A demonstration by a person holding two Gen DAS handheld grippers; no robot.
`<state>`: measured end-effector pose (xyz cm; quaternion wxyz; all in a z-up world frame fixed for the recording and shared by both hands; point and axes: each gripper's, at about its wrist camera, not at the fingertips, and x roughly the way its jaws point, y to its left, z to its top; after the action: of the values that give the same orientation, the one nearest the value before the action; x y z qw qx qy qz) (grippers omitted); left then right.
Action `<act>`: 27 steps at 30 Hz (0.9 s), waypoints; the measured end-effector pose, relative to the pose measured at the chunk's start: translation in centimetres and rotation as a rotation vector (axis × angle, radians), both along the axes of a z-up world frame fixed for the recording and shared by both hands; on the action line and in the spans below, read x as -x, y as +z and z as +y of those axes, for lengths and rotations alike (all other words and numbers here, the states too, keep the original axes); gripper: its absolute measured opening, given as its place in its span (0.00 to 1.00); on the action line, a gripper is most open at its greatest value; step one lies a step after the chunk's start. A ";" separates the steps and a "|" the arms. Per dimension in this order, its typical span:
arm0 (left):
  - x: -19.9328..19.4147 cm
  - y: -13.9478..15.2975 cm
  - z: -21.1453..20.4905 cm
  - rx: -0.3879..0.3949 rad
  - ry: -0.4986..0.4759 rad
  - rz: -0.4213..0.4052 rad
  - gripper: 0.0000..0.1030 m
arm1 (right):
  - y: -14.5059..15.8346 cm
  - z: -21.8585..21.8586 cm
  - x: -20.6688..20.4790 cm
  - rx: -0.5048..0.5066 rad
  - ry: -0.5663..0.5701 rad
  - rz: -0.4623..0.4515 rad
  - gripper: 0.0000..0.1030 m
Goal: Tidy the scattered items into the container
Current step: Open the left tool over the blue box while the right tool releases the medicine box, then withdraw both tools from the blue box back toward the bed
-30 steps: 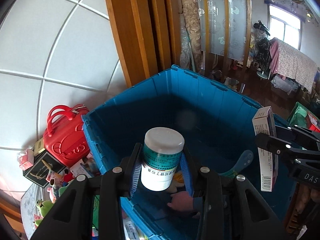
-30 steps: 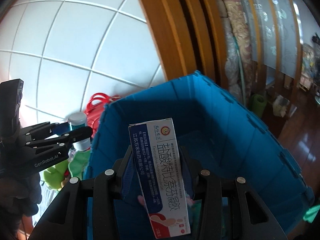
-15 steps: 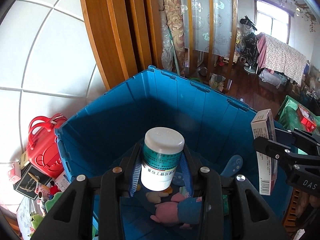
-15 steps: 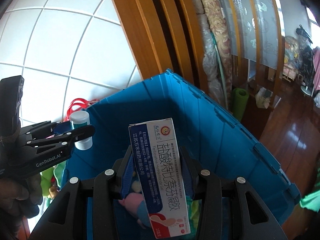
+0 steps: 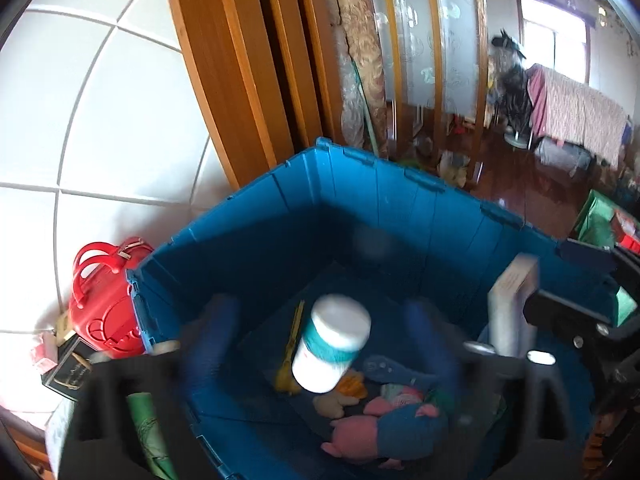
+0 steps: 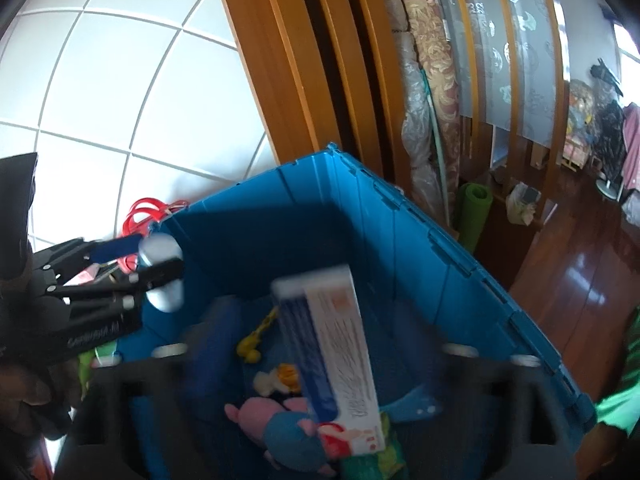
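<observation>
On the left, my left gripper is opening wide; the white bottle is free between the jaws, dropping over the blue container. On the right, my right gripper opens too — the medicine box tilts loose. Release step; next I need to pull back for more items.

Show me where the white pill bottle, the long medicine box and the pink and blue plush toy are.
white pill bottle [image 5: 334,350]: left wrist view, teal label band.
long medicine box [image 6: 340,344]: right wrist view, printed front face.
pink and blue plush toy [image 5: 404,432]: left wrist view, blue body.
</observation>
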<state>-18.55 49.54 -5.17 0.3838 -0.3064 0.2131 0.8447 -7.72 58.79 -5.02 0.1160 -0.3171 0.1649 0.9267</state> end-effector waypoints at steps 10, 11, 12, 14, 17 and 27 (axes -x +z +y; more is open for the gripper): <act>0.8 -0.5 -1.8 0.009 0.024 -0.013 1.00 | -0.1 -0.1 -0.3 0.019 0.005 -0.003 0.99; 0.9 -0.6 -1.9 0.009 0.028 -0.012 1.00 | -0.1 -0.2 -0.4 0.018 0.008 -0.002 0.99; 0.9 -0.6 -2.2 0.008 0.033 -0.012 1.00 | -0.1 -0.4 -0.4 0.019 0.012 -0.003 0.99; 1.0 -0.6 -2.8 0.008 0.042 -0.013 1.00 | -0.1 -0.9 -0.5 0.018 0.022 0.000 0.99; 1.0 -0.4 -3.8 0.006 0.057 -0.009 1.00 | 0.1 -1.5 -0.4 0.013 0.038 0.004 0.99; 0.9 -0.2 -9.0 -0.002 0.141 0.001 1.00 | 0.8 -4.7 0.3 -0.001 0.108 0.020 0.99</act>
<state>-19.48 40.55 -5.32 0.3236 -0.3196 0.1904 0.8700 -8.03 54.12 -4.24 0.0640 -0.3160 0.1481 0.9349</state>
